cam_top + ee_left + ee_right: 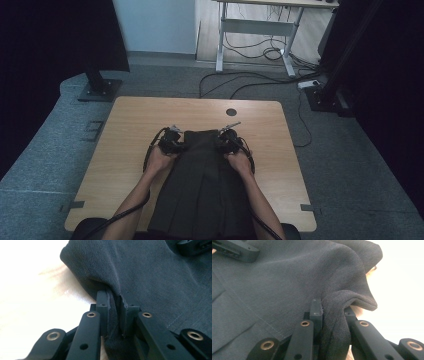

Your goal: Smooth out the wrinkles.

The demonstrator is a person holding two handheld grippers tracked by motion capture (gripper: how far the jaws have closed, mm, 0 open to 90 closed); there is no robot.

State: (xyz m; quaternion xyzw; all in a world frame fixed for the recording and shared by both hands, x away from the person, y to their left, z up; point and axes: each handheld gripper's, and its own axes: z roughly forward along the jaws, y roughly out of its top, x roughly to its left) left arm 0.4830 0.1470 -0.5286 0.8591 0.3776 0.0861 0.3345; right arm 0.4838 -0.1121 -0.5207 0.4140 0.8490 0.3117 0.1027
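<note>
Wooden table point(130, 125) bears dark skirt point(202, 185), pinched by both grippers.

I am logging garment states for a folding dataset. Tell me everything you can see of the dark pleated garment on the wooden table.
The dark grey pleated garment, apparently a skirt of thin woven cloth, lies flat on the light wooden table, narrow band end farthest from the person, pleats fanning to the near edge. A stitched seam runs below the band. The left gripper pinches the band's left corner, the right gripper its right corner; cloth bunches between both pairs of jaws. Nothing else touches it.
</note>
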